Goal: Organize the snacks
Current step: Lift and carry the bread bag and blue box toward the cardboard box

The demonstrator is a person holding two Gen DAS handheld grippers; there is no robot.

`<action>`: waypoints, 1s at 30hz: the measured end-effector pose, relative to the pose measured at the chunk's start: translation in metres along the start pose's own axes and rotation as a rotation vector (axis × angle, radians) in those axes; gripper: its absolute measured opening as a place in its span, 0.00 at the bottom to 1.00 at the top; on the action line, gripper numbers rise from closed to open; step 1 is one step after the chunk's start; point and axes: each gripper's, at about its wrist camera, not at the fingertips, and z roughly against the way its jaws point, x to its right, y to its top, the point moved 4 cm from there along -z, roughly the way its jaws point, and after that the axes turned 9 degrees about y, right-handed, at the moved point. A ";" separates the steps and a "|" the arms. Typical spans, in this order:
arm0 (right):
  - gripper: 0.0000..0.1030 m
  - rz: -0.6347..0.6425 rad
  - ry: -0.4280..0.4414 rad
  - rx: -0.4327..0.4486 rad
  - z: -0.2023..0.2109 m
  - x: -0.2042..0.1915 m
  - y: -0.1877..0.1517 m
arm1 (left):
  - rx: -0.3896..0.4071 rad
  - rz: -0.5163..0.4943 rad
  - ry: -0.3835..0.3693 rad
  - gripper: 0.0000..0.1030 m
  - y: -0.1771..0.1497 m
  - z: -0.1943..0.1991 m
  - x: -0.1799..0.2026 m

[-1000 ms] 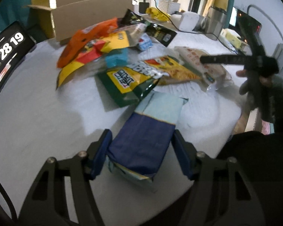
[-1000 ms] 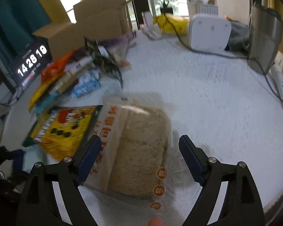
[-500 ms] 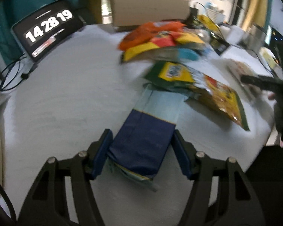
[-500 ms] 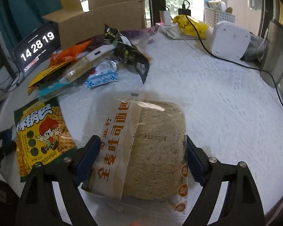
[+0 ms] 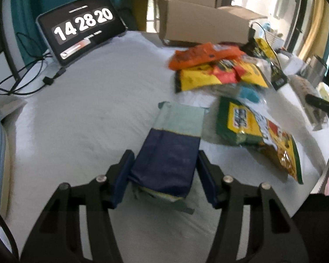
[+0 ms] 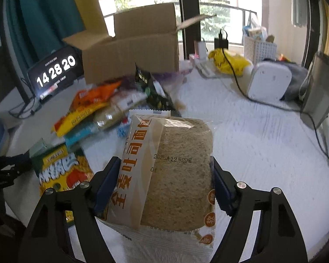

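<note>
My left gripper (image 5: pixel 164 175) is shut on a dark blue and pale green snack pack (image 5: pixel 171 151), held just over the white table (image 5: pixel 87 109). My right gripper (image 6: pixel 164 184) is shut on a clear bag of wholewheat bread (image 6: pixel 175 171), lifted off the table. A pile of snack bags lies beyond: an orange bag (image 5: pixel 204 54), a yellow-red bag (image 5: pixel 219 74), and a green-yellow chip bag (image 5: pixel 258 131), which also shows in the right wrist view (image 6: pixel 61 171). The open cardboard box (image 6: pixel 131 50) stands behind the pile.
A tablet clock (image 5: pixel 81 26) with a cable (image 5: pixel 28 74) stands at the far left. A white device (image 6: pixel 269 83), a steel cup (image 6: pixel 320 100), a white basket (image 6: pixel 258 48) and cords sit on the right side.
My left gripper has swung left with the blue pack, so the pile now lies to its right. My right gripper has closed on the bread bag and lifted it toward the box.
</note>
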 end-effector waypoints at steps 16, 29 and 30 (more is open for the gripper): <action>0.78 0.086 0.020 0.133 0.016 -0.014 0.076 | 0.119 0.067 0.051 0.53 0.061 0.012 -0.031; 0.78 0.119 0.041 0.170 0.006 -0.014 0.117 | 0.146 0.062 0.051 0.35 0.106 -0.005 -0.026; 0.78 0.117 0.043 0.166 0.004 -0.013 0.117 | 0.141 0.062 0.047 0.35 0.105 -0.008 -0.026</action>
